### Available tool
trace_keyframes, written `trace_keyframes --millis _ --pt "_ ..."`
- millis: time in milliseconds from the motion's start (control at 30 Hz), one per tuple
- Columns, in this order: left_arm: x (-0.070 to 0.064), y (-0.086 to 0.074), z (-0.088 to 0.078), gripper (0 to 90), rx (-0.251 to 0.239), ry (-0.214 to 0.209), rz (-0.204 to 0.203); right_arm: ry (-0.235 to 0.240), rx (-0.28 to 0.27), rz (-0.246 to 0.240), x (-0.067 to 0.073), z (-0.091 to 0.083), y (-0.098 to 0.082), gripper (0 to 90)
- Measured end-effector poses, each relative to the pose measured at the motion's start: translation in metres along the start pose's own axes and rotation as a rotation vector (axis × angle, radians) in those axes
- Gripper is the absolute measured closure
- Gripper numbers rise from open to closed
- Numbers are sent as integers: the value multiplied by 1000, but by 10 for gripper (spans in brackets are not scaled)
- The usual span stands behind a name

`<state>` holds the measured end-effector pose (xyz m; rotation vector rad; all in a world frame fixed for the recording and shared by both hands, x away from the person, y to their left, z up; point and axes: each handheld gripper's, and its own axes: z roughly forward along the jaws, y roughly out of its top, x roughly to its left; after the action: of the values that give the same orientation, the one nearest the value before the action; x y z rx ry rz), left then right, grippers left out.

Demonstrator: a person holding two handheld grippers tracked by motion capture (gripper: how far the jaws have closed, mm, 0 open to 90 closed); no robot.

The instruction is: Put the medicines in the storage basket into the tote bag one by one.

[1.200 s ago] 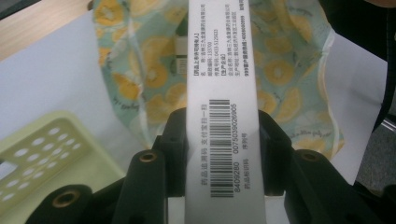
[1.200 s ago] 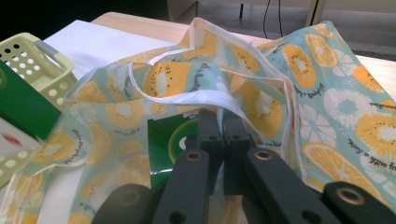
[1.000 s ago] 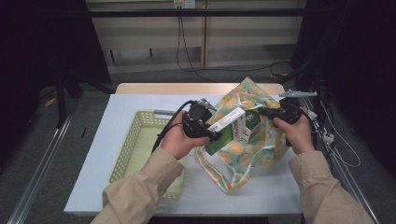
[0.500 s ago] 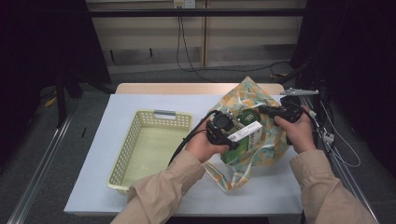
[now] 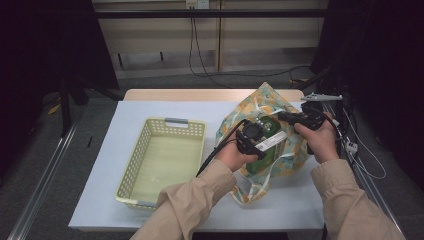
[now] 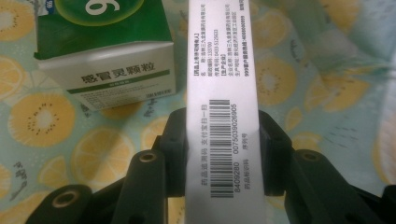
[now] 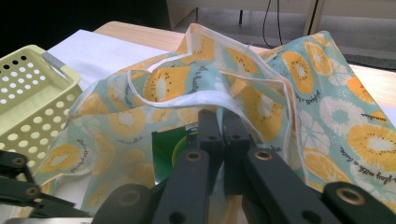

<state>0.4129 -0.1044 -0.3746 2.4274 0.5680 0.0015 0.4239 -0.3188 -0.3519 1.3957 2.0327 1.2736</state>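
Observation:
A fruit-print cloth bag (image 5: 296, 152) lies on the right of the table, its mouth held up. My right gripper (image 5: 289, 118) is shut on the bag's white-trimmed rim (image 7: 205, 99), as the right gripper view (image 7: 219, 116) shows. My left gripper (image 5: 254, 142) is shut on a narrow white box with a barcode (image 6: 223, 84), held at the bag's mouth (image 5: 272, 141). A green and white medicine box (image 6: 105, 51) lies inside the bag (image 5: 268, 125), just beside the white one. Its green face also peeks out under the rim (image 7: 170, 142).
A pale yellow perforated basket (image 5: 131, 170) stands left of the bag, with nothing visible inside. The white table sheet (image 5: 165, 107) runs to a wooden strip at the back. Cables and a clamp (image 5: 322, 96) sit at the right table edge.
My left gripper has carried the white box rightwards, from near the basket's right edge to the bag's mouth above the green box. The right gripper has kept its hold on the rim.

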Motion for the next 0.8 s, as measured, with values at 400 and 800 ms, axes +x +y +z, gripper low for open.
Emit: trace_keyframes --millis 400,800 --pt "4 16 23 625 -55 37 -53 11 -6 -2 0 1 -1 897" --pt "9 24 35 561 -132 41 -71 12 4 6 -2 4 -3 897"
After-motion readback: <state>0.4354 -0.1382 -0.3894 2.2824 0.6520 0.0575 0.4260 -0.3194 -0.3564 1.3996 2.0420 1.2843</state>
